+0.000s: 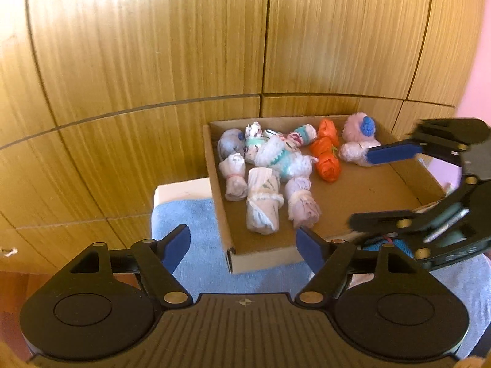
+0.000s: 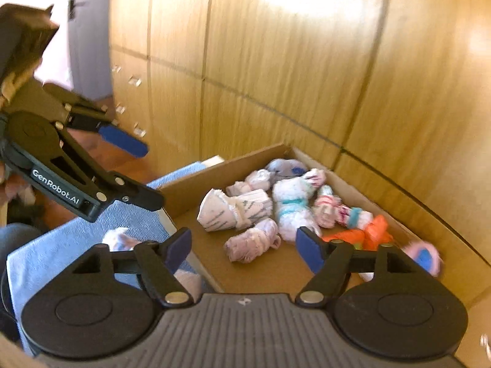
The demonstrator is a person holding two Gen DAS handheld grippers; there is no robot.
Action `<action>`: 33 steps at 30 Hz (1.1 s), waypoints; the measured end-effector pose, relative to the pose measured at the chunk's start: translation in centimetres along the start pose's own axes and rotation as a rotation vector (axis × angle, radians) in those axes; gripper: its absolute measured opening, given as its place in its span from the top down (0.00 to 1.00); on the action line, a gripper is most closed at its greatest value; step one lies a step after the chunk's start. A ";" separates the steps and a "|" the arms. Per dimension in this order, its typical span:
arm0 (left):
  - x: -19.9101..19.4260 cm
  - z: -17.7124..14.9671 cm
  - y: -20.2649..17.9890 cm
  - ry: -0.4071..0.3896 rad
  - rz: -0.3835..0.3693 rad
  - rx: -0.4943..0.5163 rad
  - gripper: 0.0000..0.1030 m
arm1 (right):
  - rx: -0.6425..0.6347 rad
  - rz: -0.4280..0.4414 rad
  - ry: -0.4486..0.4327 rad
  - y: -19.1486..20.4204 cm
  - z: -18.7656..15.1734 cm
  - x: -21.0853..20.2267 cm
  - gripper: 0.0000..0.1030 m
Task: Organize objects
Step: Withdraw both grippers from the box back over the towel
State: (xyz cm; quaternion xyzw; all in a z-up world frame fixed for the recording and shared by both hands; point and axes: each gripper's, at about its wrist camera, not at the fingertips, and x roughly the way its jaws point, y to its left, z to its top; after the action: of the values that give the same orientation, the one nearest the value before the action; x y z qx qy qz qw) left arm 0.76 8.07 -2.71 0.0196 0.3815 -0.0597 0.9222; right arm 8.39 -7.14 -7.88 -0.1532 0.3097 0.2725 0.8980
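Note:
A shallow cardboard box (image 1: 353, 193) holds several rolled sock bundles: white and pale ones (image 1: 264, 202), an orange pair (image 1: 326, 156) and a fluffy pink one with a blue patch (image 1: 359, 141). The box also shows in the right wrist view (image 2: 214, 168), with the white bundles (image 2: 233, 211), the orange pair (image 2: 371, 233) and the pink one (image 2: 423, 254) blurred. My left gripper (image 1: 242, 248) is open and empty above the box's near edge. My right gripper (image 2: 242, 248) is open and empty over the box; from the left wrist view it (image 1: 365, 184) hangs at the box's right side.
The box rests on a blue towel (image 1: 196, 239) over a white surface (image 1: 181, 190). Two pale sock bundles (image 2: 122, 239) lie on the towel (image 2: 61, 245) outside the box. Wooden cupboard doors (image 1: 153, 61) stand close behind. A pink wall (image 1: 478, 76) is at the right.

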 end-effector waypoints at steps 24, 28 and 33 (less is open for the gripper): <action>-2.0 -11.5 -3.5 -0.134 0.059 -0.065 0.15 | 0.399 -0.287 -0.141 3.4 -13.3 -9.7 0.15; -1.1 -11.4 -4.0 -0.146 0.076 -0.061 0.15 | 0.466 -0.355 -0.136 1.9 -13.7 -8.5 0.15; 0.7 -10.7 -4.0 -0.120 0.075 -0.095 0.15 | 0.465 -0.388 -0.116 1.3 -14.1 -6.7 0.15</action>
State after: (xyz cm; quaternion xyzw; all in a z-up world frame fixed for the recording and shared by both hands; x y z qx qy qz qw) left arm -6.76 4.95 -10.76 -0.0136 0.3268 -0.0081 0.9450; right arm -3.41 -14.98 -14.45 0.0159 0.2770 0.0262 0.9604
